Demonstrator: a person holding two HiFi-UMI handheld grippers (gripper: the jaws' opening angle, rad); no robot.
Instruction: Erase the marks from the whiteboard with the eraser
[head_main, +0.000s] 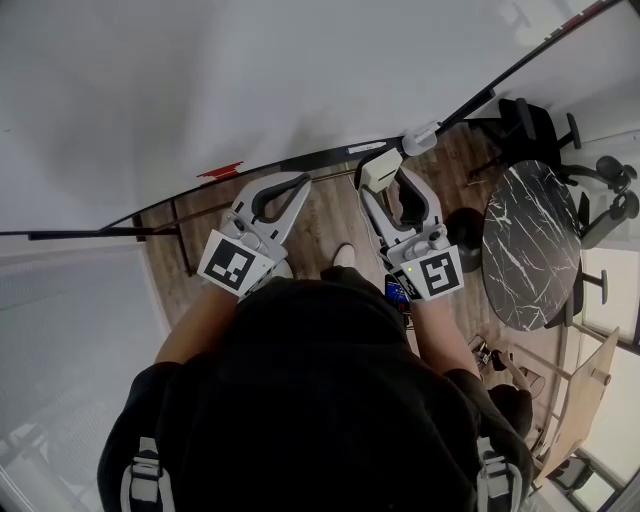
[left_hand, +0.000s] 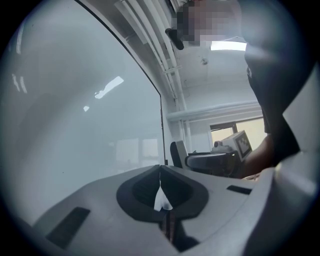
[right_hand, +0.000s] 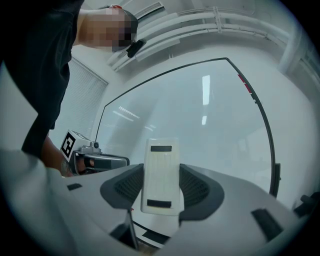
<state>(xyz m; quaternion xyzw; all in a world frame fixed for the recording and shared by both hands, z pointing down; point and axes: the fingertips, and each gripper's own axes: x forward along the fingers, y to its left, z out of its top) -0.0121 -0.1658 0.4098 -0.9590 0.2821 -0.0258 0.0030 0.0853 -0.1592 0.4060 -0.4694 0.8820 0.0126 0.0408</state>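
The whiteboard (head_main: 200, 80) fills the top of the head view, and I see no marks on it in any view. My right gripper (head_main: 392, 182) is shut on a white eraser (head_main: 380, 172), held just below the board's lower edge. In the right gripper view the eraser (right_hand: 161, 170) stands upright between the jaws, with the whiteboard (right_hand: 200, 115) behind it. My left gripper (head_main: 298, 184) is to the left at about the same height, jaws closed together with nothing in them. Its tips meet in the left gripper view (left_hand: 160, 168), close to the board (left_hand: 75, 100).
A small red item (head_main: 220, 170) and a white object (head_main: 420, 137) sit along the board's lower frame. A round black marble table (head_main: 530, 245) and office chairs (head_main: 535, 120) stand to the right on the wooden floor (head_main: 320, 225).
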